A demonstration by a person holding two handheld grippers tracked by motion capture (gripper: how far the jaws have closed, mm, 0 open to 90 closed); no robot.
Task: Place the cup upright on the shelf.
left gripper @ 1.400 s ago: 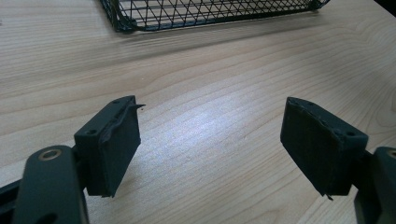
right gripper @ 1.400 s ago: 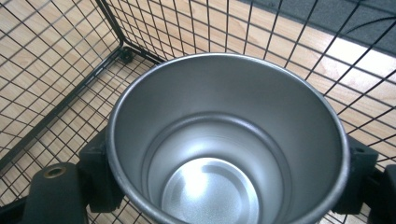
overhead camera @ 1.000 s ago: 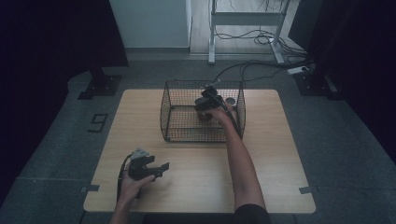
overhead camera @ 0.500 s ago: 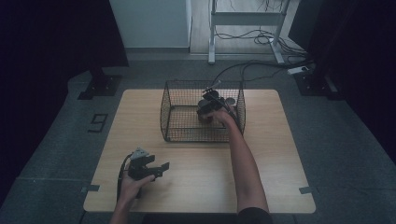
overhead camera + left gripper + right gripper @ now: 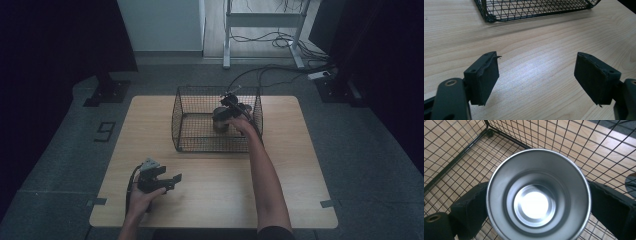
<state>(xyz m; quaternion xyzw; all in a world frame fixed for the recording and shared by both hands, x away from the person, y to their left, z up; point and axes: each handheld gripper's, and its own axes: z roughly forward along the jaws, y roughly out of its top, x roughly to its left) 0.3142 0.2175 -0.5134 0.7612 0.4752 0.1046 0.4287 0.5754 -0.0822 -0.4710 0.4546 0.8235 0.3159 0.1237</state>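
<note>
While the left gripper [image 5: 167, 179] rests low over the near left part of the wooden tabletop [image 5: 300, 165], held in the person's left hand [image 5: 142, 197], its jaws stand wide apart with nothing between them; the left gripper view looks along those two black jaws to bare wood grain and, farther off, the lower edge of a black wire basket [image 5: 536, 10]. From the high view that wire basket [image 5: 182, 120] sits on the far middle of the tabletop, open at the top. The right forearm [image 5: 265, 180] reaches forward from the near edge and over the basket's near right wall, and the right gripper [image 5: 224, 114] is inside the basket, toward its right side. It is clamped on a metal cup [image 5: 220, 120], which stands upright with its mouth up. In the right gripper view the cup [image 5: 537, 202] is seen from straight above, a shiny round rim with a bright bottom, and a black jaw presses against its wall on either side. Beneath and around it run the wire mesh floor and walls of the basket [image 5: 456, 152], with the wood showing through.
</note>
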